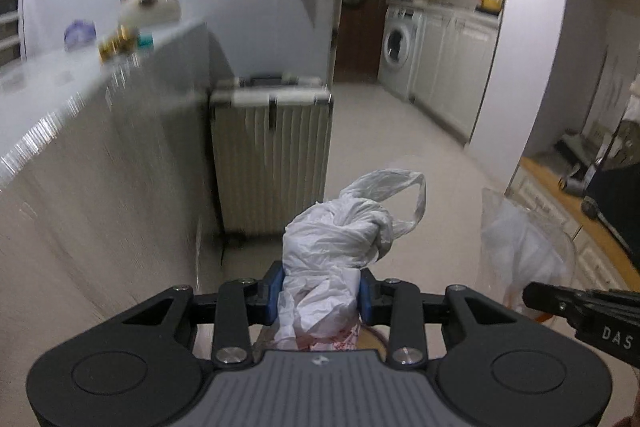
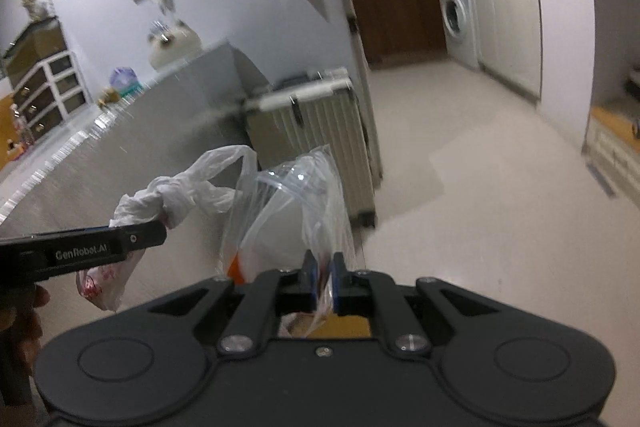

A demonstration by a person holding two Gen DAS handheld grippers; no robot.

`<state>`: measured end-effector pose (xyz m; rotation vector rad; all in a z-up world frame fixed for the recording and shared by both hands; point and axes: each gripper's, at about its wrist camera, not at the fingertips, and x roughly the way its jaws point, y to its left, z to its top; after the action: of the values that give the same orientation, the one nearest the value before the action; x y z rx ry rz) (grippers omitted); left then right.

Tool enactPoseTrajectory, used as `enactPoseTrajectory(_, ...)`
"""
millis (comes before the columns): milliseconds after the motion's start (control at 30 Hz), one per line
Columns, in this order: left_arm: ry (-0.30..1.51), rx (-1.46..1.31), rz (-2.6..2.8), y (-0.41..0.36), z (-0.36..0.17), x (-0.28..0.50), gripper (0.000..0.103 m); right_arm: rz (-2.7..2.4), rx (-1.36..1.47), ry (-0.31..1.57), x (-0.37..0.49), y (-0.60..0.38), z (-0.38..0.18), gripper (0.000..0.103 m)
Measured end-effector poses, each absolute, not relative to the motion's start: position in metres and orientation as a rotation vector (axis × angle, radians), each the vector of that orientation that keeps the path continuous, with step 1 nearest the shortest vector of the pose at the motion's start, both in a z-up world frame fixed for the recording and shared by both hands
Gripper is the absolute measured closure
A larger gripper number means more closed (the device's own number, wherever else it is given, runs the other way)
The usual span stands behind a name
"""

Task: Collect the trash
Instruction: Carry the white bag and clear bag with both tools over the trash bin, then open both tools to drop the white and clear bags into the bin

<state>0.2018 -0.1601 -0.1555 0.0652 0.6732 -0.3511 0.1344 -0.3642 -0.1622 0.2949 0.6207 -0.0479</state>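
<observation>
My left gripper (image 1: 319, 297) is shut on a knotted white plastic bag (image 1: 338, 239) and holds it up off the floor; the bag also shows in the right wrist view (image 2: 172, 199), hanging from the left gripper's arm. My right gripper (image 2: 325, 281) is shut on a clear plastic bag (image 2: 288, 211) that holds a clear cup with an orange bit at its base. This clear bag also shows at the right of the left wrist view (image 1: 520, 251). Both bags hang side by side in the air.
A grey counter (image 1: 92, 131) runs along the left with small items on top. A ribbed beige suitcase (image 1: 272, 163) stands at its end. Pale floor (image 1: 400, 131) leads to a washing machine (image 1: 398, 47) and white cabinets. A white drawer unit (image 2: 48, 87) is far left.
</observation>
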Motion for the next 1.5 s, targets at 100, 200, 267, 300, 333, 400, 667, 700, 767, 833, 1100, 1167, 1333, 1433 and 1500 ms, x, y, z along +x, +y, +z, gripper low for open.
enactPoseTrajectory(100, 0.734, 0.059, -0.335, -0.165, -0.188, 0.223, 0.066, -0.061, 0.327, 0.675, 0.151, -0.374, -0.197, 0.096)
enactPoseTrajectory(200, 0.78, 0.057, -0.324, -0.169, -0.218, 0.241, 0.066, -0.067, 0.351, 0.714, 0.17, -0.382, -0.227, 0.096)
enactPoseTrajectory(267, 0.808, 0.058, -0.316, -0.17, -0.238, 0.251, 0.066, -0.072, 0.365, 0.736, 0.182, -0.384, -0.246, 0.096)
enactPoseTrajectory(300, 0.825, 0.061, -0.31, -0.171, -0.248, 0.255, 0.066, -0.071, 0.383, 0.749, 0.189, -0.385, -0.258, 0.096)
enactPoseTrajectory(333, 0.839, 0.062, -0.304, -0.172, -0.259, 0.259, 0.066, -0.066, 0.403, 0.761, 0.195, -0.387, -0.27, 0.096)
enactPoseTrajectory(400, 0.877, 0.057, -0.295, -0.173, -0.28, 0.27, 0.066, -0.062, 0.426, 0.794, 0.209, -0.385, -0.291, 0.096)
enactPoseTrajectory(667, 1.01, 0.044, -0.284, -0.182, -0.36, 0.309, 0.065, -0.062, 0.481, 0.926, 0.247, -0.396, -0.36, 0.096)
enactPoseTrajectory(700, 1.027, 0.045, -0.286, -0.184, -0.37, 0.312, 0.065, -0.063, 0.492, 0.941, 0.252, -0.398, -0.366, 0.096)
enactPoseTrajectory(767, 1.049, 0.049, -0.286, -0.187, -0.388, 0.322, 0.065, -0.059, 0.503, 0.973, 0.26, -0.401, -0.375, 0.096)
enactPoseTrajectory(833, 1.063, 0.043, -0.283, -0.191, -0.403, 0.33, 0.065, -0.057, 0.51, 1.001, 0.265, -0.399, -0.382, 0.096)
enactPoseTrajectory(1100, 1.087, 0.085, -0.279, -0.208, -0.441, 0.356, 0.053, -0.051, 0.527, 1.111, 0.277, -0.393, -0.406, 0.096)
enactPoseTrajectory(1167, 1.096, 0.092, -0.275, -0.206, -0.446, 0.357, 0.046, -0.049, 0.528, 1.129, 0.28, -0.392, -0.41, 0.096)
enactPoseTrajectory(1333, 1.112, 0.12, -0.253, -0.195, -0.455, 0.351, 0.044, -0.061, 0.578, 1.198, 0.29, -0.39, -0.427, 0.096)
enactPoseTrajectory(1433, 1.122, 0.137, -0.246, -0.191, -0.459, 0.348, 0.044, -0.076, 0.619, 1.236, 0.294, -0.389, -0.437, 0.093)
enactPoseTrajectory(1500, 1.138, 0.135, -0.249, -0.19, -0.46, 0.347, 0.044, -0.093, 0.607, 1.258, 0.297, -0.385, -0.442, 0.09)
